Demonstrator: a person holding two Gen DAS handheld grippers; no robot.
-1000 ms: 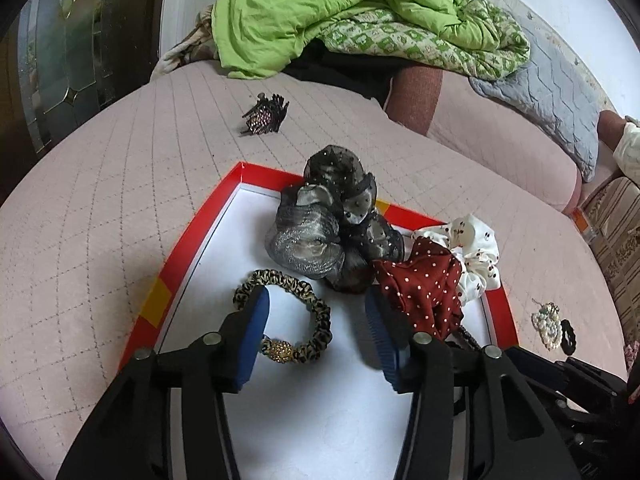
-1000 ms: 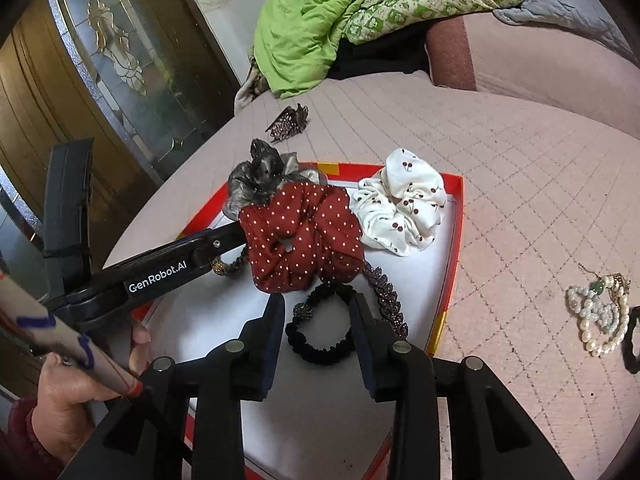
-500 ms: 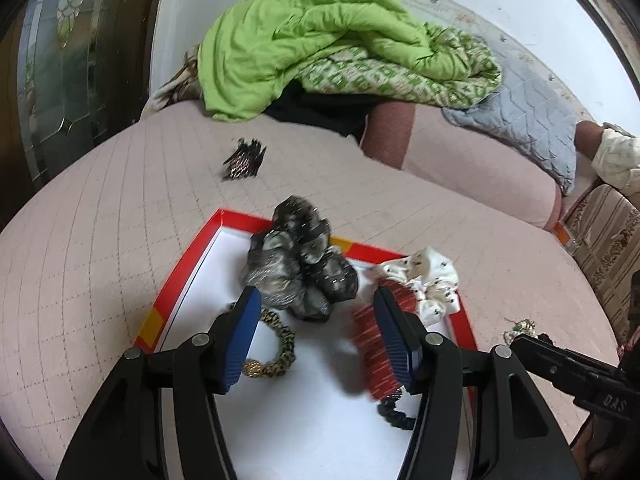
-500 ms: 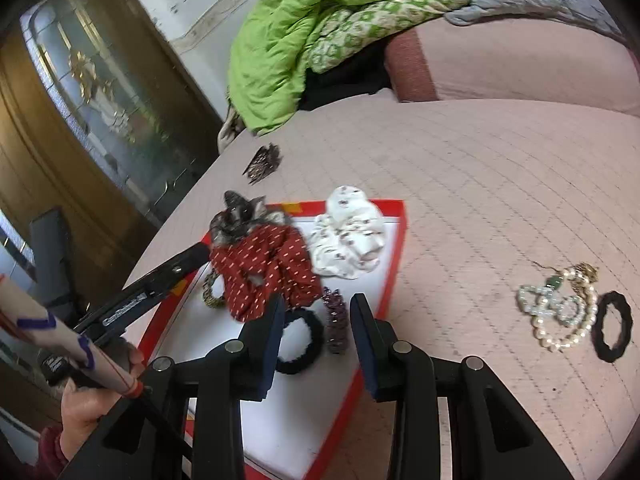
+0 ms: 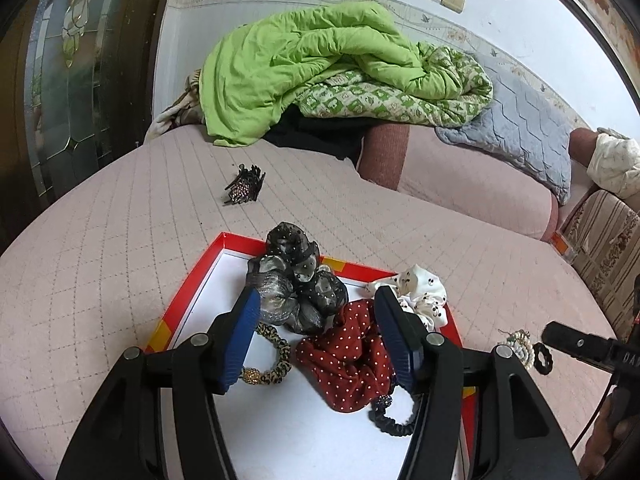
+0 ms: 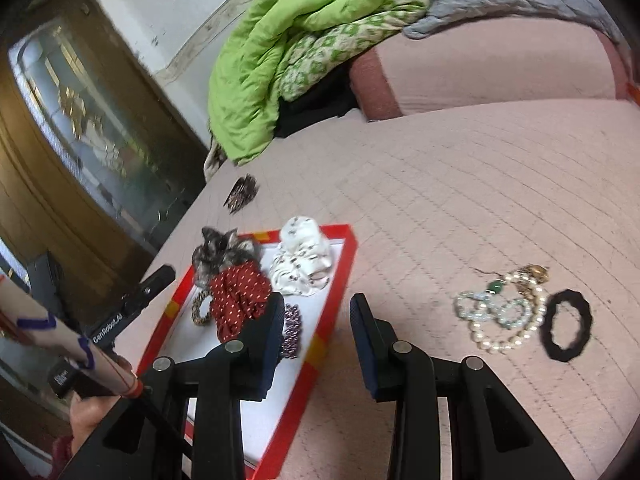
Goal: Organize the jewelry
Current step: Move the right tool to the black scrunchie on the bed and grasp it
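Observation:
A red-rimmed white tray (image 5: 188, 304) (image 6: 340, 280) lies on the pink quilted bed. It holds a grey-black mesh scrunchie (image 5: 296, 292), a leopard hair tie (image 5: 276, 356), a red dotted scrunchie (image 5: 348, 356) (image 6: 236, 296), a white scrunchie (image 5: 424, 296) (image 6: 304, 260), a black hair tie (image 5: 392, 420) and a beaded band (image 6: 292, 328). My left gripper (image 5: 316, 300) hovers open above the tray, empty. My right gripper (image 6: 316, 304) is open and empty over the tray's right rim. To its right, pearl necklaces (image 6: 500, 312) (image 5: 518, 344) and a black hair ring (image 6: 566, 326) (image 5: 544, 358) lie on the quilt.
A dark hair claw (image 5: 244, 190) (image 6: 240, 196) lies on the bed beyond the tray. Green and patterned quilts (image 5: 320, 64) are heaped at the back by a pink bolster (image 5: 460, 184). A glass-panelled door (image 6: 80, 132) stands left. A hand (image 6: 92, 412) holds the left gripper's handle.
My left gripper drew back and up from the tray and its jaws widened. My right gripper swung right, from over the black hair tie to the tray's right rim.

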